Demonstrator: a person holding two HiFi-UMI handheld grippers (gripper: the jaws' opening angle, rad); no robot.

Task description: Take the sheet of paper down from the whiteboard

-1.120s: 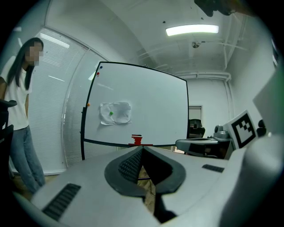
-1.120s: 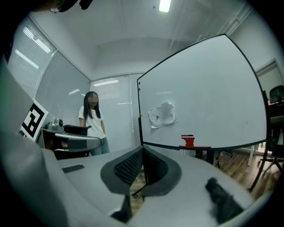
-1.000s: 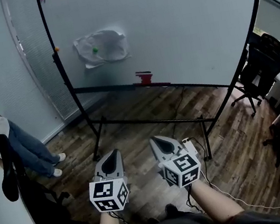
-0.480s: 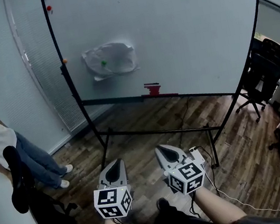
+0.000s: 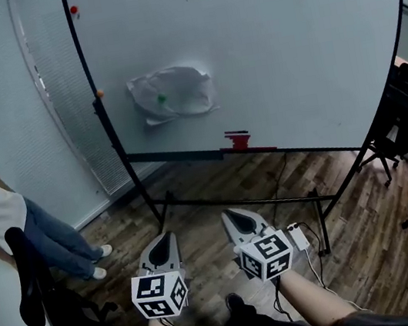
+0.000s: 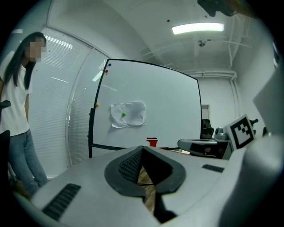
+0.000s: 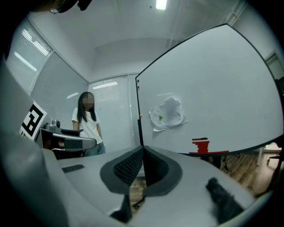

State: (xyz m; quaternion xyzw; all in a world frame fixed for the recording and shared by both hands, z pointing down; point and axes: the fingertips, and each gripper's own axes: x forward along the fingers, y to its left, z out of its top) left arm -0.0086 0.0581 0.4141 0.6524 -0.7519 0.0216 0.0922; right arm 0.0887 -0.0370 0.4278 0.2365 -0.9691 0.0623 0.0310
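The crumpled sheet of paper point(image 5: 174, 93) hangs on the whiteboard point(image 5: 284, 42) under a green magnet point(image 5: 162, 98), well apart from the left gripper point(image 5: 168, 238) and right gripper point(image 5: 230, 215). Both have their fingers closed on nothing. The head view shows the board's stand point(image 5: 233, 194), while the left gripper view instead shows a ceiling light point(image 6: 198, 28).

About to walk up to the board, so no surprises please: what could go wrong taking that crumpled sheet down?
The sheet of paper is crumpled and pinned by a green magnet; a hard pull could tear it or drop the magnet. The stand's lower bar and a white adapter with its cable lie on the way: a trip risk. The left gripper and right gripper are both shut, so they must open before any grasp.
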